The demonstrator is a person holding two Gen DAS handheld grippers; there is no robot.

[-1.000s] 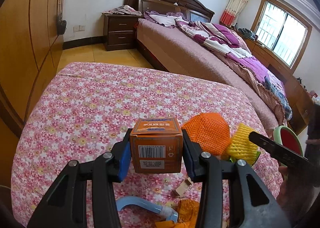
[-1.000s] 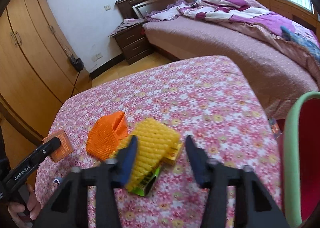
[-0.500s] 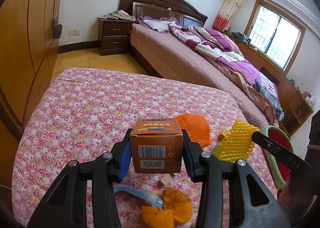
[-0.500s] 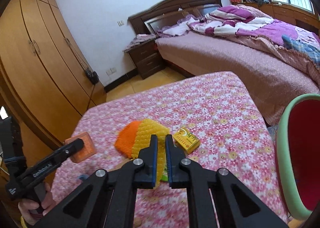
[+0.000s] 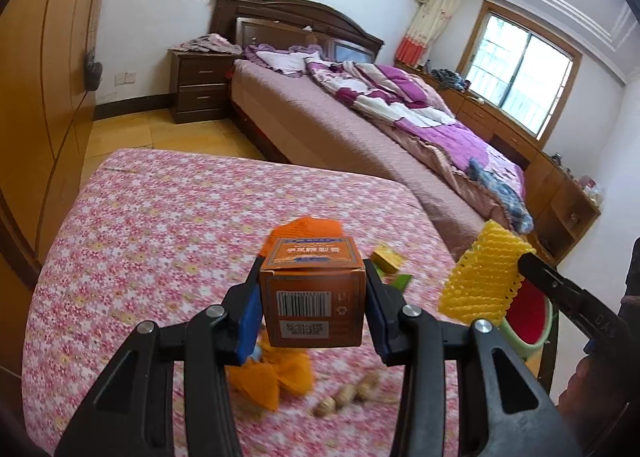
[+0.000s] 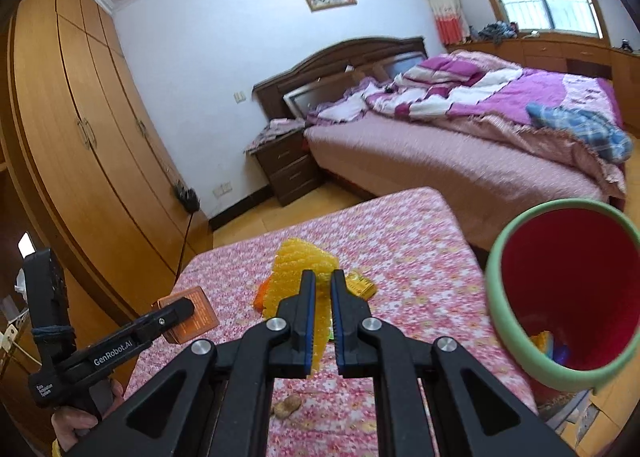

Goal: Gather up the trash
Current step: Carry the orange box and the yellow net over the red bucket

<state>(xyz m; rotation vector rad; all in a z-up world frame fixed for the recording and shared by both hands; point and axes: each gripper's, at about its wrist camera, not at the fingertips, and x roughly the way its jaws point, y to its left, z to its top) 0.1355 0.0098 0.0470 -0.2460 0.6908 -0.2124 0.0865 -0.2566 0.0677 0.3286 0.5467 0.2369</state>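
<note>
Black plastic tongs [image 5: 313, 299] with blue pads [image 5: 249, 317], silver screws, white "GenRobot.AI" lettering, bare-skinned hand [image 6: 76, 423].

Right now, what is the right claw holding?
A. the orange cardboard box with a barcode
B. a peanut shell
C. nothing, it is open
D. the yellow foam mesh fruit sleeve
D: the right claw is shut on the yellow foam mesh fruit sleeve, lifted off the table near the red bin with a green rim.

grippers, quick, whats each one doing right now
Left gripper: closed on the orange box.
Right gripper: closed on the yellow foam net.
</note>
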